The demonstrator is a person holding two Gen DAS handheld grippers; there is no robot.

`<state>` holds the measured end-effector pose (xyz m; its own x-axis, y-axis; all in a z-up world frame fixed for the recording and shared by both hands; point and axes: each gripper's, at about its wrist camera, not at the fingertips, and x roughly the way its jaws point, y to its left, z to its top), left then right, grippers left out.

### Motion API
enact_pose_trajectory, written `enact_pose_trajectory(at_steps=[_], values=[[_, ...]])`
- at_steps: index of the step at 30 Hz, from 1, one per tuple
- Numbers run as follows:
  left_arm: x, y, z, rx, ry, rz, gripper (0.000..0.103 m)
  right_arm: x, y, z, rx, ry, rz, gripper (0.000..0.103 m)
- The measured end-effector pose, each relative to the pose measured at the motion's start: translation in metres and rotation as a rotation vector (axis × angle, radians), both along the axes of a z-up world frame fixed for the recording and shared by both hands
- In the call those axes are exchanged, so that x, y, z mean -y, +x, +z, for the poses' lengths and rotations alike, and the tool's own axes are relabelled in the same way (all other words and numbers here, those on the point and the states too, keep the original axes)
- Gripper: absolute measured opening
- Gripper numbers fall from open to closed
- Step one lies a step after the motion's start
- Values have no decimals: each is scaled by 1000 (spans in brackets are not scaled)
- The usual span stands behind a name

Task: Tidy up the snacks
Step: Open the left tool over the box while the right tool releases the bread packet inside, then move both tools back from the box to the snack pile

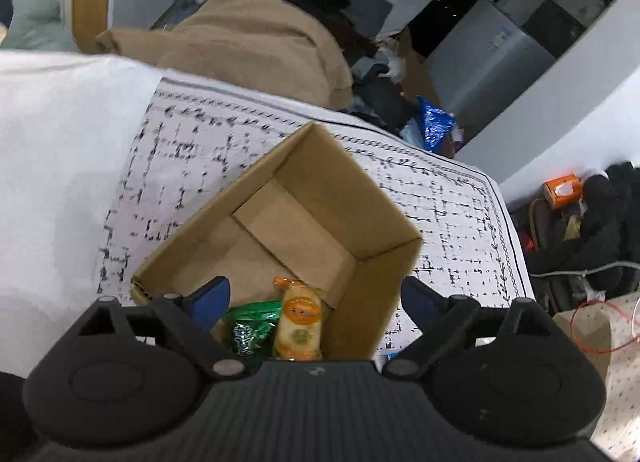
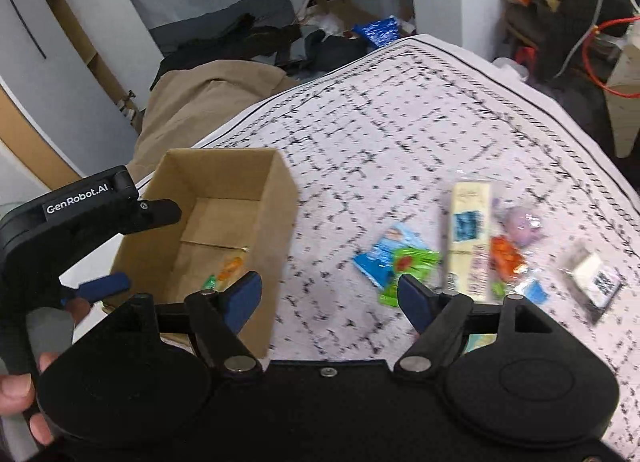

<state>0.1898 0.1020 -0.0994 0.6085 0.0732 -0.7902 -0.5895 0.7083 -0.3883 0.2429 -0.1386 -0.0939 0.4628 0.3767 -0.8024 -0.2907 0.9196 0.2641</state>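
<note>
Directly ahead of the left gripper (image 1: 316,294), whose jaws are spread wide and hold nothing, an open cardboard box (image 1: 372,198) is seen on a patterned bench (image 1: 448,206). Two packets already lie inside, at the box's near end: a green snack packet (image 1: 250,328) and an orange-labelled cracker packet (image 1: 300,322), side by side and touching. The right gripper (image 2: 330,296) is likewise spread and empty, poised over bare cloth with the box to its left. Loose snacks (image 2: 468,238) remain scattered ahead and to its right, probably awaiting collection into the box.
</note>
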Motion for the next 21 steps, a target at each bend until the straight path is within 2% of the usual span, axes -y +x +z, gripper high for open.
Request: enact_pose_trajectory(at_steps=[5,7,9,12,14,21], values=[[22,6,-3,-1,24,-57,98,30,-6,1,22,-13,-29,82],[30,8,-7,-14,18,-90,100,45,-8,0,26,-4,-53,93],[41,9,-6,8,25,-127,103,60,-9,0,35,-8,-90,100],[60,10,-3,30,78,-187,103,84,-11,-3,45,1,-135,102],[71,11,-3,48,69,-227,103,101,-13,-6,45,16,-165,103],[105,17,-9,35,124,-338,103,148,-16,-21,43,17,-241,103]])
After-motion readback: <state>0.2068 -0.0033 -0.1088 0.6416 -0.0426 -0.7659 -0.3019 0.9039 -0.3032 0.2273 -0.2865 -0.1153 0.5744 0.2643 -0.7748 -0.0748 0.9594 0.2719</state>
